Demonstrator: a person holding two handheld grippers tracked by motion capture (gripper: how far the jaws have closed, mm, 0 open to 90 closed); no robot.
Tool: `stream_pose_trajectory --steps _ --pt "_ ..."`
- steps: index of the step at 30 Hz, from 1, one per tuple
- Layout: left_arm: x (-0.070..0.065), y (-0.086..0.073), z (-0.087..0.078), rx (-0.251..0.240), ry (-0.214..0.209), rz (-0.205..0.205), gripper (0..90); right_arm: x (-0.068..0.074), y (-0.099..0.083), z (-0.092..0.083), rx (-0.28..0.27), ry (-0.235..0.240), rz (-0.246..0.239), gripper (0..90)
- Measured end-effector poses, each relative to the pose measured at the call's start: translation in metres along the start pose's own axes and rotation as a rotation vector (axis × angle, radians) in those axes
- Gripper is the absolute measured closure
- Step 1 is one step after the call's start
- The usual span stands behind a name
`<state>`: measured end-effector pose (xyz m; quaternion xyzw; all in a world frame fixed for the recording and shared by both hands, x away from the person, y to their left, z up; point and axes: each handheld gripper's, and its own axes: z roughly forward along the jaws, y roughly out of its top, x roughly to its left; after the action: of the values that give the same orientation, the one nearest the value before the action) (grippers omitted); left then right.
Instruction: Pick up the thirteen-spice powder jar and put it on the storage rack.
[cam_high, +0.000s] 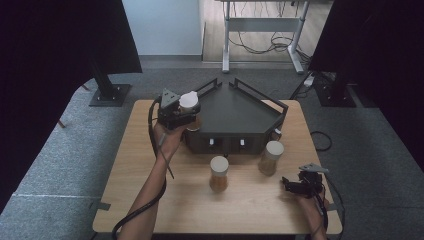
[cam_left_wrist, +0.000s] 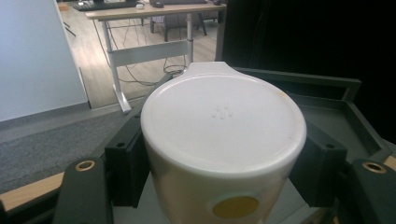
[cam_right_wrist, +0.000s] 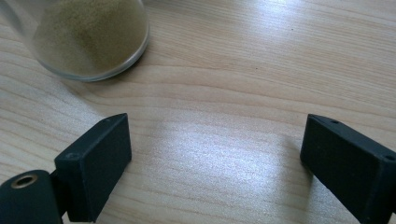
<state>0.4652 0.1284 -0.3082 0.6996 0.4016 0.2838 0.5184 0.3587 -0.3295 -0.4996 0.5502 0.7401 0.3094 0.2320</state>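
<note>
My left gripper (cam_high: 186, 112) is shut on a white-lidded jar (cam_high: 189, 102), held up at the left corner of a dark five-sided tray (cam_high: 235, 112). The left gripper view looks down on the jar's white lid (cam_left_wrist: 223, 126), with a black pad (cam_left_wrist: 125, 163) pressed to each side and the tray's wall (cam_left_wrist: 336, 121) behind. My right gripper (cam_high: 289, 184) rests near the table's front right, open with bare wood between its jaws (cam_right_wrist: 215, 154). Two more jars of tan grains stand in front of the tray, one in the middle (cam_high: 219, 173) and one to the right (cam_high: 270, 157).
The base of a grain jar (cam_right_wrist: 91, 37) sits just ahead and to the left of the right gripper's jaws. Beyond the wooden table (cam_high: 150, 200), black stands (cam_high: 107, 90) rise at both back corners. A white desk frame with cables (cam_high: 262, 35) stands farther back.
</note>
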Motion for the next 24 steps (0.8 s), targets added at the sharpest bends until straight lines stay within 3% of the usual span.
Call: stream_pose_trajectory --steps 18,24 --pt "0.005 -0.001 0.028 0.029 0.059 -0.01 30.7 0.0 0.0 0.0 0.0 0.004 -0.001 8.2" --pt "0.005 -0.005 0.036 0.05 0.058 -0.013 30.7 0.0 0.001 0.001 0.0 0.005 -0.002 8.1"
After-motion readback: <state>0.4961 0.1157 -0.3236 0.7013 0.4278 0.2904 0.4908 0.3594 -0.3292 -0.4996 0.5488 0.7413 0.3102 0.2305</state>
